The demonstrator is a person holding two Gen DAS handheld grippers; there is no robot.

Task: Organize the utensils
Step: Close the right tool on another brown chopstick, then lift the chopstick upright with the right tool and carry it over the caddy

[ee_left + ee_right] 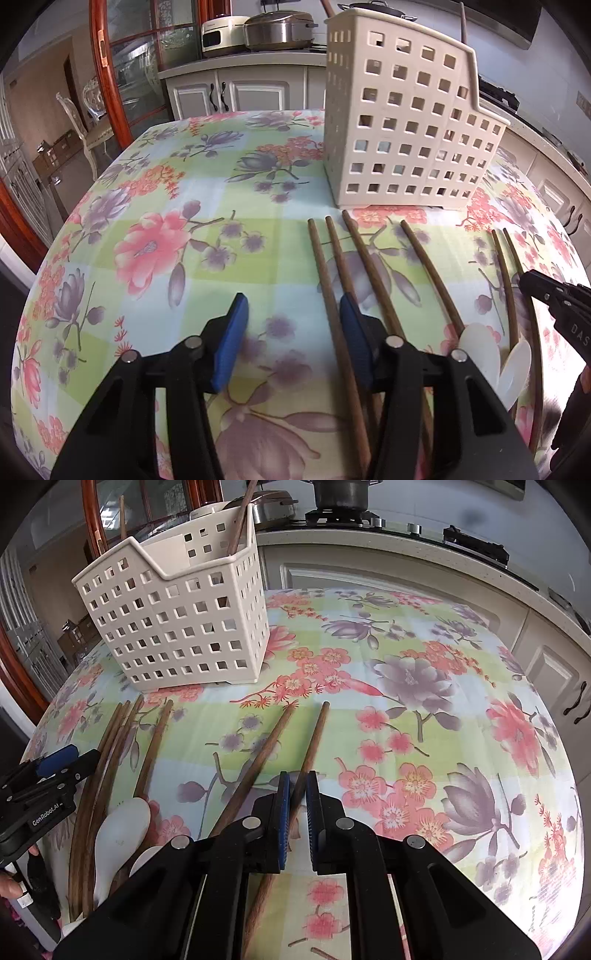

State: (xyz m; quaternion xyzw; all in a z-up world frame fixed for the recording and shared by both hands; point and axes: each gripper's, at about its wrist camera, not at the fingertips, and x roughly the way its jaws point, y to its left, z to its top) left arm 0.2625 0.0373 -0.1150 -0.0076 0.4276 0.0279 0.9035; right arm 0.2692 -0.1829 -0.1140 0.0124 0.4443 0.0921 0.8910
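Note:
Several brown wooden chopsticks [369, 258] lie side by side on the floral tablecloth [155, 206] in front of a cream perforated utensil basket [406, 122]. My left gripper [293, 299] is open. The leftmost chopstick [321, 258] runs between its blue pads close to the right one, and the left pad stands well apart. My right gripper [298, 794] is shut on the rightmost chopstick [314, 738], low over the cloth. The basket [177, 627] holds one upright chopstick [240, 520]. White spoons [122, 827] lie among the chopsticks on the left.
A kitchen counter with cabinets [406, 572] and a stove with a pot [340, 494] runs behind the table. A cooker and a pan [277, 29] stand on a far counter. A red wooden door frame [107, 74] and a chair [85, 122] are at the left.

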